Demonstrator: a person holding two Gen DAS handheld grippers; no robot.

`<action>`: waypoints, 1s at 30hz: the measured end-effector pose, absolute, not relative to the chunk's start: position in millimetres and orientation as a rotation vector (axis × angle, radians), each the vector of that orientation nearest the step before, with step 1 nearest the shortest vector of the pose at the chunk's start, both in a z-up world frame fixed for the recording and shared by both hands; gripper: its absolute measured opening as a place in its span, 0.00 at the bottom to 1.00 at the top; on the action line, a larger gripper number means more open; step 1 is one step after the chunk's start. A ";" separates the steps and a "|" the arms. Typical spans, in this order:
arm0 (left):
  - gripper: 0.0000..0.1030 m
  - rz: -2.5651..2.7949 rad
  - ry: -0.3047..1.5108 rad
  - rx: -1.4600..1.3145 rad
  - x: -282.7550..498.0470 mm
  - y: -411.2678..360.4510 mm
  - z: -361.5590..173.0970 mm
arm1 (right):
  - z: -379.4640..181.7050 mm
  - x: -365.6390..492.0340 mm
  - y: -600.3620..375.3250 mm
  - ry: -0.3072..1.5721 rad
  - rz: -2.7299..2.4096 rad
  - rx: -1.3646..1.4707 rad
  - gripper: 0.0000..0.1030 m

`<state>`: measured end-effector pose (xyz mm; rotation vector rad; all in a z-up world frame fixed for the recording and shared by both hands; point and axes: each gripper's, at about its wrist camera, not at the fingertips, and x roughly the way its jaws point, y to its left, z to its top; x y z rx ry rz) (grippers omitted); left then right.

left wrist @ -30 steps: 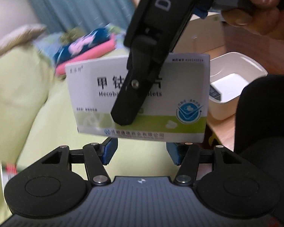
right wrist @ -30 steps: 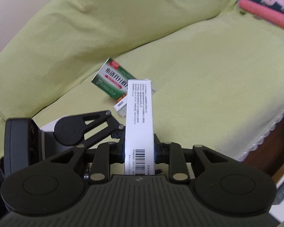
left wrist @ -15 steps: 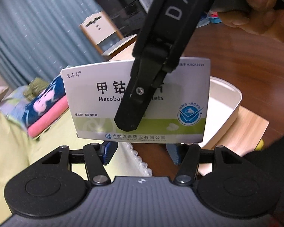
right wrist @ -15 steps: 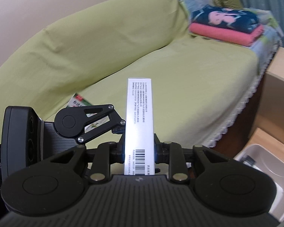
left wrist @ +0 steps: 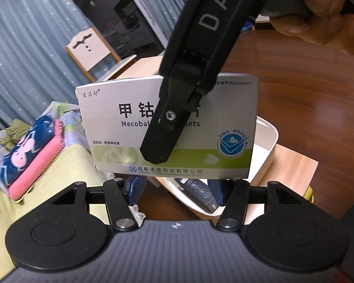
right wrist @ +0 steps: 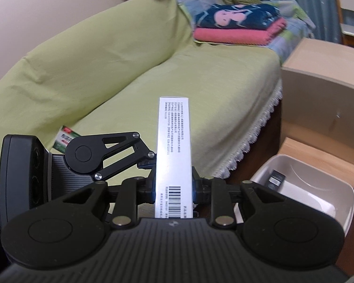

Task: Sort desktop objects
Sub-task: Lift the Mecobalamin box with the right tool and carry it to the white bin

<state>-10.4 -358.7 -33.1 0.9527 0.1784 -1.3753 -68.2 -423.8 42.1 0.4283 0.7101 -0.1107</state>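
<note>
Medicine box, white, is clamped edge-on by the right gripper, apparently bound for the white bin at right; left gripper hangs unclenched, empty.

The medicine box is white with black lettering, a pale green band along its lower part and a blue round emblem; its narrow side is white with small black print and a black barcode. The sofa cover is yellow-green with a white lace edge, and on it lie a pink towel under a navy cloth with pink figures. The basin is cream-white, the desk glossy red-brown, the curtain grey-blue with pale dots.
</note>
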 end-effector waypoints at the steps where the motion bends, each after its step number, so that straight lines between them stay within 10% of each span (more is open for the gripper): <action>1: 0.59 -1.385 0.181 0.955 -7.8 -358.7 -33.5 | 38.4 -68.9 -427.1 0.713 -0.123 0.436 0.21; 30: 0.59 -1.499 0.210 1.058 40.5 -465.1 -164.2 | -95.7 -53.6 -510.9 0.816 -0.455 0.597 0.21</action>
